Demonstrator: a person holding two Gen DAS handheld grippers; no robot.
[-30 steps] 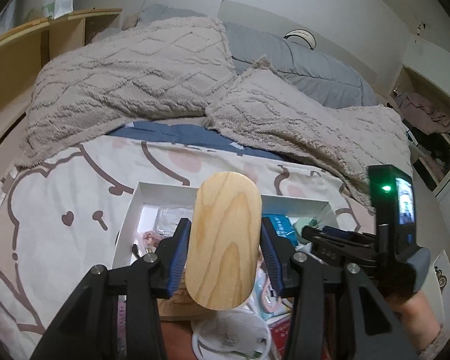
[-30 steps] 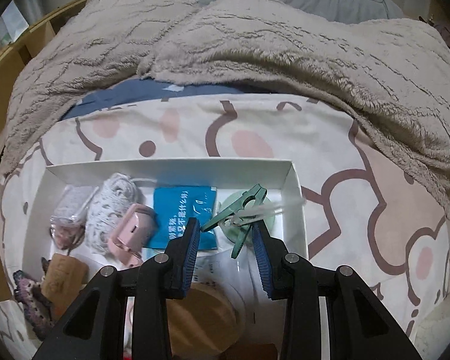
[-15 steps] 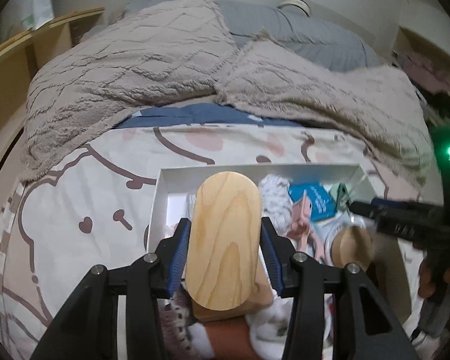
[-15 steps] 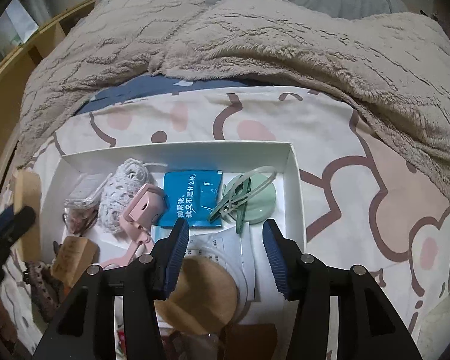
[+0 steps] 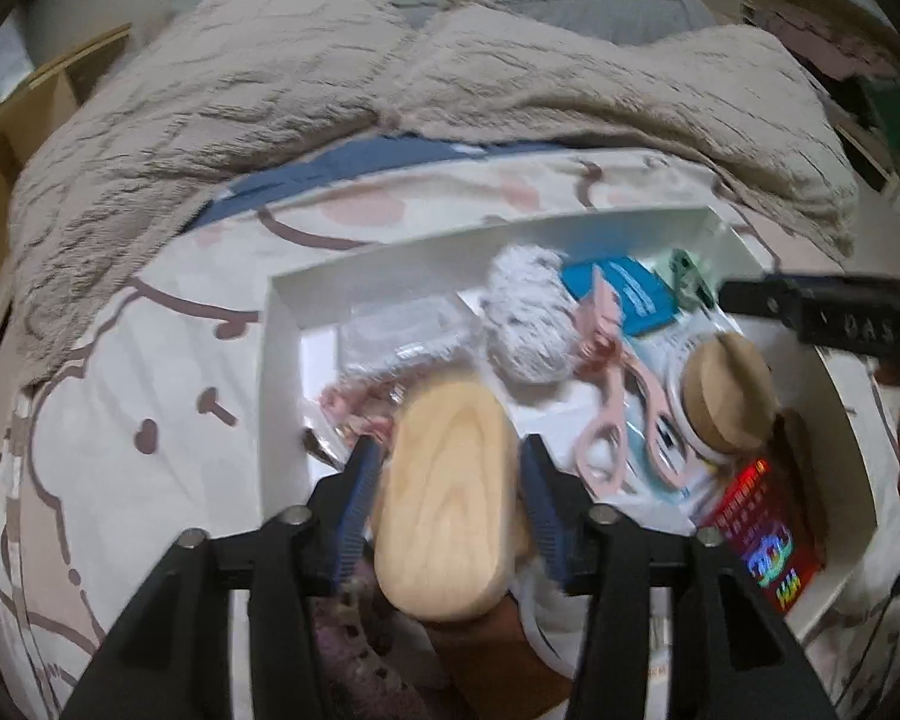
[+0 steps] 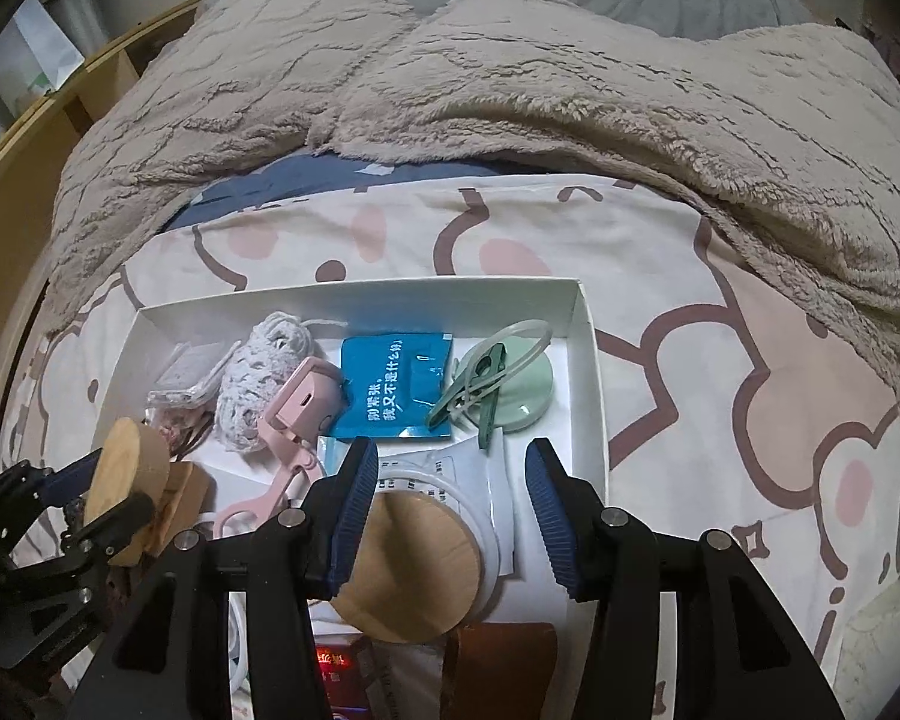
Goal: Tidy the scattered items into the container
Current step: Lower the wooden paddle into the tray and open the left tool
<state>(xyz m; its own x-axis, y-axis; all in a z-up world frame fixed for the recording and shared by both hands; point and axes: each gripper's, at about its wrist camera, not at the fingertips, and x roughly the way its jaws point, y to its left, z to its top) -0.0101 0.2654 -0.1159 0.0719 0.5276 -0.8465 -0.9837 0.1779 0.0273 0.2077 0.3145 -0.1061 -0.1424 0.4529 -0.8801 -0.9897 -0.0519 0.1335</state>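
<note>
Left gripper low centre of the left view, jaws opening, oval wooden block between them; a gap shows at the right pad, contact at the left blurred, so a grip cannot be told. Block over the left part of the white box, above other contents. Seen again at lower left of the right view. Right gripper bottom centre of the right view, jaws partly apart, holding nothing, above a round wooden lid. In the box: green clip on a green disc at upper right, blue packet centre, pink scissors-like tool, grey yarn upper left. Box on a patterned sheet, beige blanket across the top.
</note>
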